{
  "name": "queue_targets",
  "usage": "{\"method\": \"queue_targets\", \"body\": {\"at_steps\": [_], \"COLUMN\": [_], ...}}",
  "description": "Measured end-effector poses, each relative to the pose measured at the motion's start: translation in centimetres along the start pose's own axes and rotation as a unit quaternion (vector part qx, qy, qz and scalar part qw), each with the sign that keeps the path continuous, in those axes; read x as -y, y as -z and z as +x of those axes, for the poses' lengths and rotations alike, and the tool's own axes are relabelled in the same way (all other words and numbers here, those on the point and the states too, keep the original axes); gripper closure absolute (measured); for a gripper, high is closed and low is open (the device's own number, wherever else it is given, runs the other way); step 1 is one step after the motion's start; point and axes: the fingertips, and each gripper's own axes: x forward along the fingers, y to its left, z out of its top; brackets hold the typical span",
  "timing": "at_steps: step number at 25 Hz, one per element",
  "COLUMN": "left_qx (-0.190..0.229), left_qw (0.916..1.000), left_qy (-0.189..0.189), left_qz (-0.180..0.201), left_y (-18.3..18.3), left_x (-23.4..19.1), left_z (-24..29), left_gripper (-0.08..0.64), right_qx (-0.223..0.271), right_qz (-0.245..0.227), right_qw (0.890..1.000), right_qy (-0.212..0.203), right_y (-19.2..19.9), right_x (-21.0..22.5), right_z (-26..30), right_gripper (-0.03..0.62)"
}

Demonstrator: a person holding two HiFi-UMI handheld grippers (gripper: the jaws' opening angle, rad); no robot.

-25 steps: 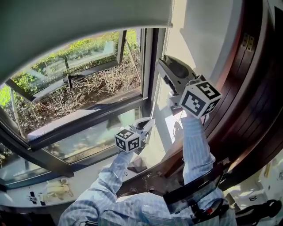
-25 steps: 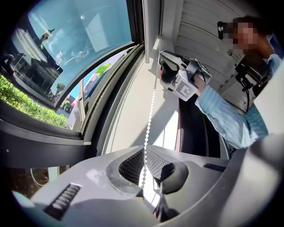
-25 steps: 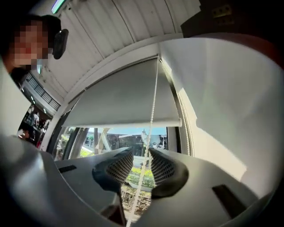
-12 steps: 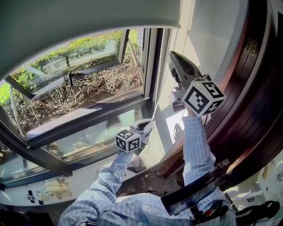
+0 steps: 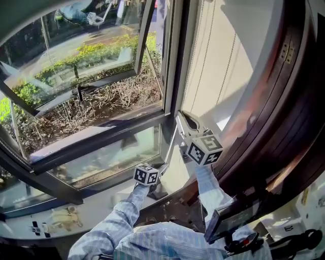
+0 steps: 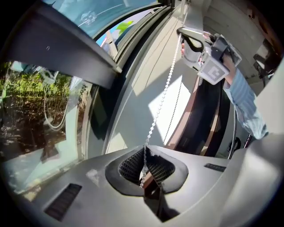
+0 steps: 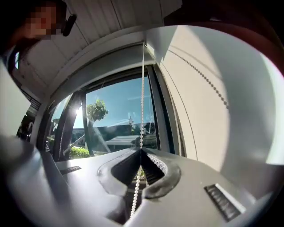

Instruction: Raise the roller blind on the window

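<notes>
Head view: left gripper (image 5: 161,166) sits low with the right gripper (image 5: 180,117) above it, both on the bead chain (image 5: 171,141) beside the window frame (image 5: 172,61). The roller blind (image 5: 20,11) barely peeks in top left. Left gripper view: jaws pinched tight on the chain. Right gripper view: same deal, jaws clamped on it

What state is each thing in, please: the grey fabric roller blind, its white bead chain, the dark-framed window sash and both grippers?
grey fabric roller blind: raised high, mostly out of view
white bead chain: taut, pinched in two places
dark-framed window sash: swung open outward
left gripper: shut on the white bead chain
right gripper: shut on that chain, higher up
</notes>
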Motion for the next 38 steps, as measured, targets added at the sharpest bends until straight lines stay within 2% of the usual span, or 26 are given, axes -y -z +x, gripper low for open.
{"method": "queue_targets", "body": {"at_steps": [5, 8, 10, 14, 18, 20, 23, 25, 27, 30, 33, 36, 38], "left_qx": [-0.081, -0.114, -0.113, -0.101, -0.098, -0.086, -0.051, -0.017, 0.024, 0.074, 0.108, 0.139, 0.155], "left_qw": [0.9956, 0.9932, 0.9932, 0.9943, 0.9945, 0.9956, 0.9982, 0.9995, 0.9995, 0.997, 0.9936, 0.9898, 0.9878], "left_qy": [-0.031, -0.022, -0.025, -0.031, -0.037, -0.037, -0.033, -0.027, -0.02, -0.022, -0.03, -0.029, -0.018], "left_qz": [-0.034, -0.004, 0.012, 0.003, 0.007, -0.001, -0.002, 0.002, 0.005, 0.004, 0.01, 0.007, -0.004], "left_y": [6.6, 10.1, 11.2, 11.1, 10.3, 9.7, 7.9, 6.4, 4.8, 3.2, 2.1, 1.8, 1.9], "left_x": [-2.7, -2.7, -2.6, -3.0, -3.2, -3.0, -2.1, -1.3, -0.5, 0.3, 0.5, 1.0, 1.5], "left_z": [0.5, 0.1, -0.3, -0.8, -1.5, -1.6, -1.9, -2.4, -3.1, -4.6, -6.4, -8.4, -9.7], "left_gripper": [0.548, 0.548, 0.548, 0.548, 0.546, 0.547, 0.546, 0.546, 0.546, 0.546, 0.544, 0.535, 0.535], "right_qx": [-0.059, -0.097, -0.123, -0.158, -0.17, -0.17, -0.171, -0.164, -0.167, -0.188, -0.197, -0.176, -0.159], "right_qz": [0.004, 0.011, 0.017, 0.032, 0.083, 0.11, 0.124, 0.113, 0.081, 0.061, 0.082, 0.114, 0.126], "right_qw": [0.998, 0.995, 0.992, 0.986, 0.981, 0.978, 0.977, 0.98, 0.983, 0.98, 0.976, 0.974, 0.975], "right_qy": [0.009, 0.022, 0.028, 0.041, 0.053, 0.051, 0.027, 0.009, 0.002, 0.016, 0.044, 0.082, 0.088], "right_y": [7.1, 11.4, 14.2, 18.5, 21.4, 22.2, 21.8, 21.2, 21.7, 24.1, 26.1, 25.9, 24.9], "right_x": [-1.4, -1.3, -1.0, -0.2, 0.1, -0.1, -1.3, -2.4, -3.4, -4.8, -5.9, -6.8, -8.0], "right_z": [-0.2, -0.9, -1.6, -2.7, -3.2, -3.3, -2.9, -2.7, -3.2, -5.1, -7.4, -9.8, -10.9], "right_gripper": [0.583, 0.583, 0.583, 0.583, 0.583, 0.583, 0.583, 0.581, 0.581, 0.567, 0.503, 0.486, 0.486]}}
